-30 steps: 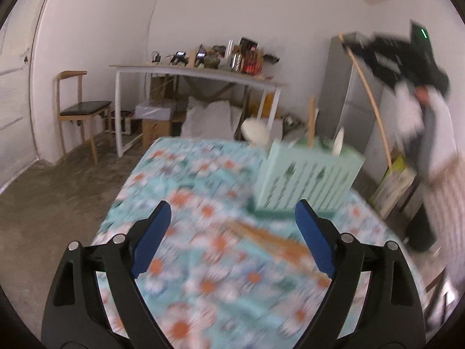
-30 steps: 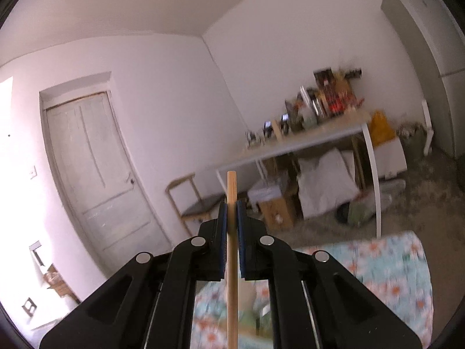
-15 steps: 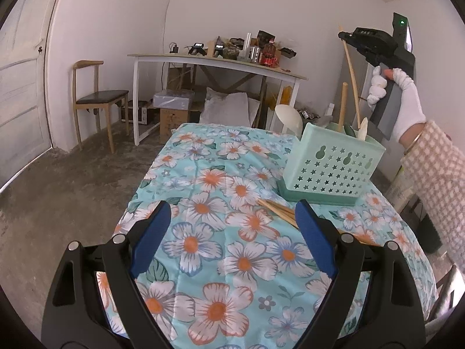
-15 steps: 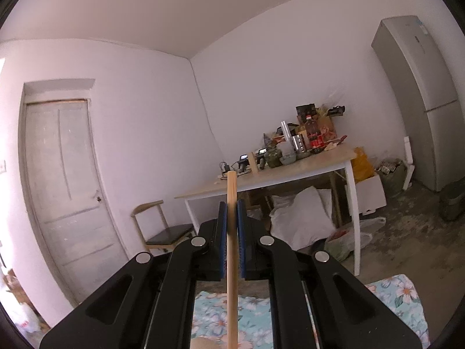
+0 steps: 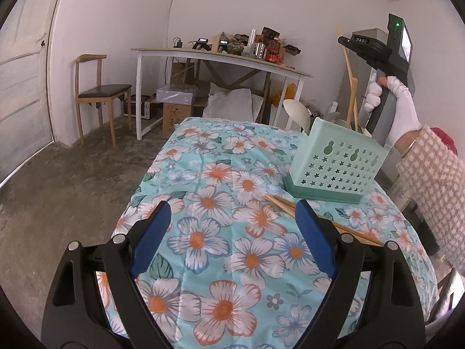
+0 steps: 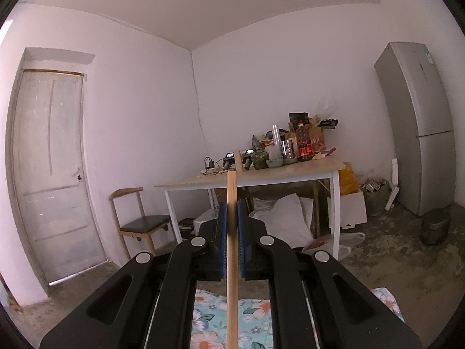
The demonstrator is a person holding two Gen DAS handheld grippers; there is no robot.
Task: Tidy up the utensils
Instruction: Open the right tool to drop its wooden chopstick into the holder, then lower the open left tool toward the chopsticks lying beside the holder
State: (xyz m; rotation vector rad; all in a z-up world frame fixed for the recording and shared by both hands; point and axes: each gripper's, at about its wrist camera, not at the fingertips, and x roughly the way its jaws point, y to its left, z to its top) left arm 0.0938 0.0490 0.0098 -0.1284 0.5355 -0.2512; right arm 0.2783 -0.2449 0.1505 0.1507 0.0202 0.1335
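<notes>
the right gripper (image 6: 232,226) has its fingers pinching a wooden chopstick (image 6: 232,250) that stands upright, its lower end going down into the mint green utensil basket (image 5: 337,163). the basket sits near the far right edge of the flower-print worktop (image 5: 221,232), with a pale spoon (image 5: 296,113) standing in it. the left gripper (image 5: 232,232) hovers over the near part of the worktop, fingers spread wide and holding nothing. two more loose chopsticks (image 5: 280,202) lie flat just in front of the basket.
</notes>
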